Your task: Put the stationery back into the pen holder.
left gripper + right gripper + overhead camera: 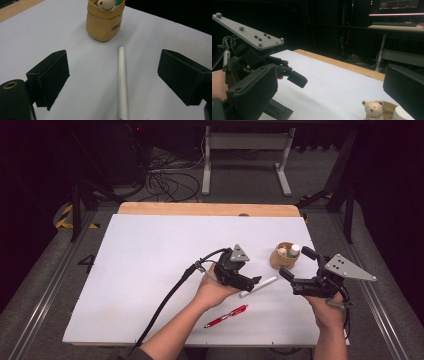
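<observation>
Your left gripper (248, 282) hangs jaws spread over the white pen (122, 82) just short of the holder (104, 22) — lower, then pinch it — while your right gripper (299, 266) waits spread beside that holder.

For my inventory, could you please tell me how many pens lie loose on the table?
2: a white pen beside the left hand-held gripper, and a red pen nearer the person. The holder may hide more.
</observation>
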Demonstrator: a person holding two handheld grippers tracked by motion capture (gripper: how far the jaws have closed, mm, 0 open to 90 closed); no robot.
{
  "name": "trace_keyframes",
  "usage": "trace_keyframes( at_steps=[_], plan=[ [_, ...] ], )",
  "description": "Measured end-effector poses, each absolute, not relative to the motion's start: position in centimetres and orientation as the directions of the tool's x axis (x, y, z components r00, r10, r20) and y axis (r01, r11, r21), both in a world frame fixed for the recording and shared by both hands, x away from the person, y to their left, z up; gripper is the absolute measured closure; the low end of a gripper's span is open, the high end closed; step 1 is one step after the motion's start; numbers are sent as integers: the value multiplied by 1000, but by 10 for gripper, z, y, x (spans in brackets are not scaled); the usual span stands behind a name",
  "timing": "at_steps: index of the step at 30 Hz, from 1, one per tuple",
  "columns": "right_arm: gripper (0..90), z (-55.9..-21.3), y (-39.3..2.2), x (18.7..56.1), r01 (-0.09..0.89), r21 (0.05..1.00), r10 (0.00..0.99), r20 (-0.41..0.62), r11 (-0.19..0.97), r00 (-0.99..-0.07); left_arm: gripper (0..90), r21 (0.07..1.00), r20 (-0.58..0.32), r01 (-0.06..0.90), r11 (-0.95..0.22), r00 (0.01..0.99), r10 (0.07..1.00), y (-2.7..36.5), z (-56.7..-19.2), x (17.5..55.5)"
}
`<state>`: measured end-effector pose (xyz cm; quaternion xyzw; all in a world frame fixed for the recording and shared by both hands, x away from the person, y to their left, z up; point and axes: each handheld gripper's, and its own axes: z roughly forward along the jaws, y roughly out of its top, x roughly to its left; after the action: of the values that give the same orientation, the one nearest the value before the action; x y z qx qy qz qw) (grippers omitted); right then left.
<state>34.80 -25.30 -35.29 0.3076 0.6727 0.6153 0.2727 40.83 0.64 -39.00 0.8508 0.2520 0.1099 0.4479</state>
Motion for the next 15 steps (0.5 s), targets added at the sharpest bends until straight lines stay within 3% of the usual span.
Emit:
trace_keyframes(
  at_steps=[10,15],
  plan=[
    [1,-353,-254,348,76,995,751,7,57,-661,188,806,-39,326,-495,863,504,-12,-395,413],
    [2,-353,-254,348,81,995,749,7,63,-662,268,797,-43,328,-507,868,494,-20,-398,415]
  ],
)
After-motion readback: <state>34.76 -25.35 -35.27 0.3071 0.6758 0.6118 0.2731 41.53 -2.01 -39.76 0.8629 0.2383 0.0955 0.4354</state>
